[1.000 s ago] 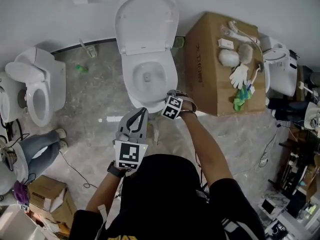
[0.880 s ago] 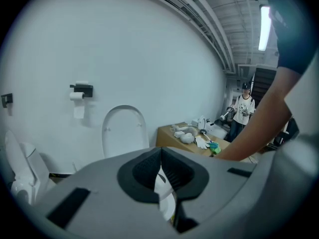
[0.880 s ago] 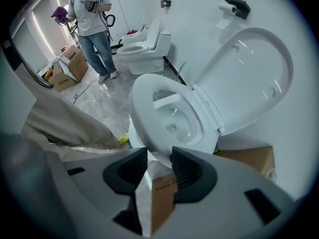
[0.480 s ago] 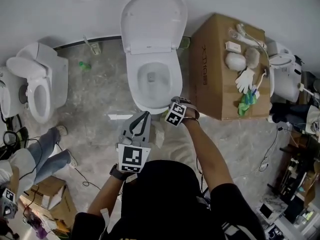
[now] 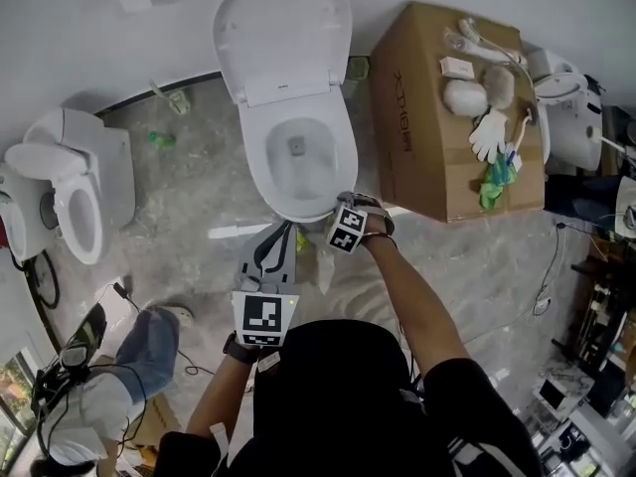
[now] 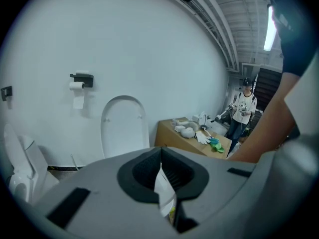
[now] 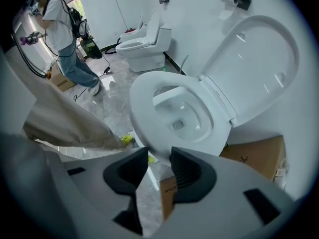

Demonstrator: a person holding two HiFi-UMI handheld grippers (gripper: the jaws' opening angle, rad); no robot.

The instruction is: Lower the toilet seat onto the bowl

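- The toilet seat (image 5: 283, 33) stands raised against the wall, hinged at the back of the bowl (image 5: 298, 205). It looks like one solid panel, and I cannot tell whether a ring is folded against it.
- It is probably light, stiff, glossy plastic, so pads may slip. Its free top edge, farthest from the hinge, seems the best hold. If let go it could slam, so it should be eased down.
- The right gripper (image 7: 159, 158) hangs just before the bowl's front rim, with its jaws partly apart and nothing between them.
- The left gripper (image 6: 160, 153) is beside it and nearer the person, with its jaws closed together.
- A cardboard box (image 5: 447, 117) sits on the floor just beside the bowl.
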